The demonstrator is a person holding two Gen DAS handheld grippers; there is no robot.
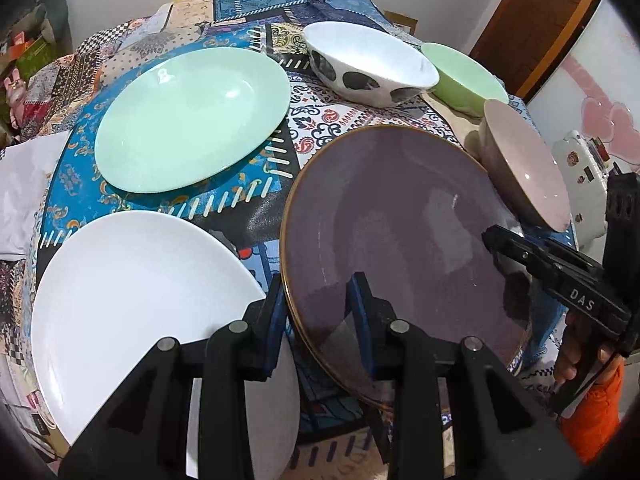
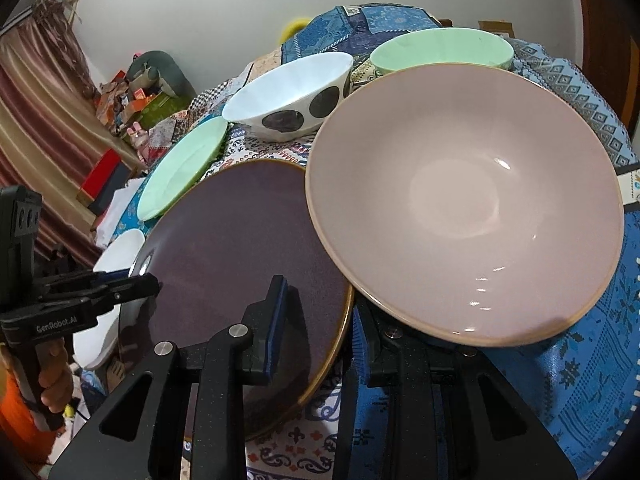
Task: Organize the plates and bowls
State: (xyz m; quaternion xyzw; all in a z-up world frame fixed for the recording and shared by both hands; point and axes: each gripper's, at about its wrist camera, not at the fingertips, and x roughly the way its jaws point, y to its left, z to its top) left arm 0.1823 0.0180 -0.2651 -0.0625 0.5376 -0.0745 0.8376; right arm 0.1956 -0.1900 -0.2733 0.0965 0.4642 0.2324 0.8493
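A dark purple plate [image 1: 400,220] [image 2: 240,232] with a gold rim hangs tilted just over the patterned tablecloth. My left gripper [image 1: 317,282] is shut on its near left rim, one finger above and one below. My right gripper [image 2: 320,300] is shut on the opposite rim, and in the left wrist view the right gripper [image 1: 494,240] shows at the plate's right edge. The left gripper [image 2: 146,282] appears at the far left of the right wrist view. A pink bowl [image 1: 528,176] [image 2: 460,200] stands right beside the plate, its rim overlapping the plate's edge.
A mint plate [image 1: 192,120] and a white plate [image 1: 140,300] lie left of the purple one. Behind it stand a white bowl with dark spots [image 1: 368,60] and a green bowl [image 1: 464,72]. A hand in an orange sleeve [image 1: 592,412] holds the right gripper.
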